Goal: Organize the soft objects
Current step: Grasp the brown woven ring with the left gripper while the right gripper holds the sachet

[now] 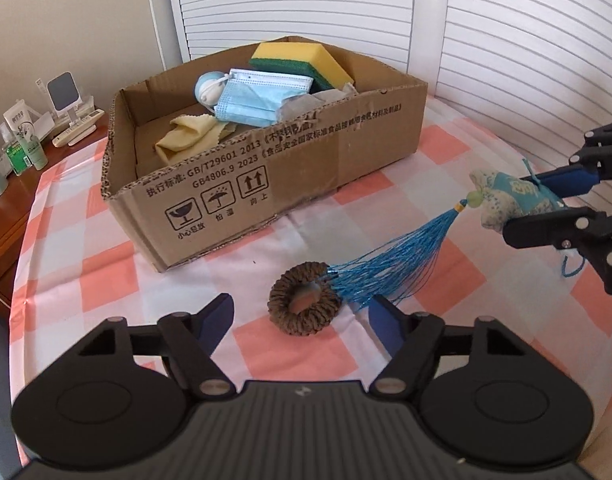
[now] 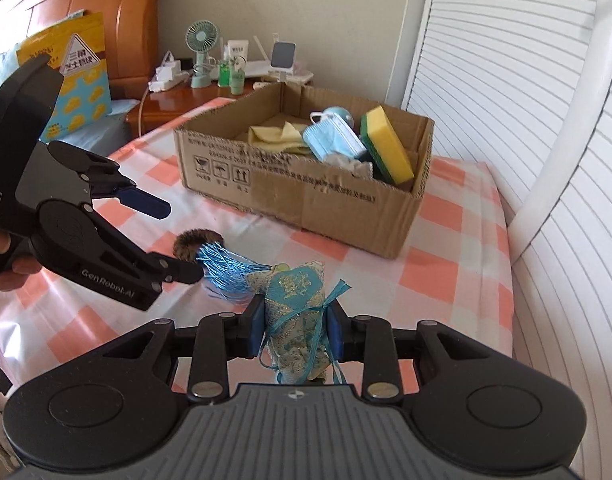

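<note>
The blue sachet [image 2: 296, 312] is pinched in the closed right gripper [image 2: 294, 328] above the checked tablecloth [image 1: 386, 208], tassel [image 1: 390, 256] trailing over the brown woven ring [image 1: 304, 304], which sits between the wide-open, empty left gripper [image 1: 300, 320], cardboard box [image 1: 266, 172] just behind

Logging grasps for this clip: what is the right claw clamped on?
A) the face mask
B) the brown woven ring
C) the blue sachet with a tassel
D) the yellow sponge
C: the right claw pinches the blue sachet between both pads.
</note>
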Demonstrator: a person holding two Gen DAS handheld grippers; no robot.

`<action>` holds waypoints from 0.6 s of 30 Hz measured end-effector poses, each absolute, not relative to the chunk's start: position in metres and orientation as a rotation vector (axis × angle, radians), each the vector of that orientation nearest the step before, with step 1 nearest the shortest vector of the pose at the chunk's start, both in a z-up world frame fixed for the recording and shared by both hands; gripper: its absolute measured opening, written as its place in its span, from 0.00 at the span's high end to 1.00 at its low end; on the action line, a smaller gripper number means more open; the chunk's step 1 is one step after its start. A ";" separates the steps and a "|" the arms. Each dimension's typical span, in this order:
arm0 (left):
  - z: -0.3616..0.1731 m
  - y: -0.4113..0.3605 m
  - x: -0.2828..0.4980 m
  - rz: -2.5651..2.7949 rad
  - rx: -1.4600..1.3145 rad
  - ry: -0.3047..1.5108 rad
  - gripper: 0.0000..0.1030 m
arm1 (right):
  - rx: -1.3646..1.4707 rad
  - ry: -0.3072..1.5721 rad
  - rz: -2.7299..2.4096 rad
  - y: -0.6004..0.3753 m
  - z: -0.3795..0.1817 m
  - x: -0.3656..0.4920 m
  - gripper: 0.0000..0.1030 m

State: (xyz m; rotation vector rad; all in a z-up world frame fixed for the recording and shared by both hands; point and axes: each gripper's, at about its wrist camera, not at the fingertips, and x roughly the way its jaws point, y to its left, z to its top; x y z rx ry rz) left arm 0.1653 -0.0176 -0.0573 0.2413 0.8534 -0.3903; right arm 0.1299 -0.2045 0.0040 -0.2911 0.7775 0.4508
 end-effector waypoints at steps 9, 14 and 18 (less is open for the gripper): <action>-0.065 -0.022 0.175 -0.392 0.172 0.877 0.48 | -0.242 0.821 0.370 -0.231 -0.008 0.140 0.65; -0.065 -0.020 0.175 -0.326 0.115 0.871 0.58 | -0.226 0.835 0.382 -0.227 -0.015 0.140 0.65; -0.065 -0.021 0.174 -0.319 0.103 0.869 0.64 | -0.217 0.838 0.393 -0.225 -0.019 0.140 0.65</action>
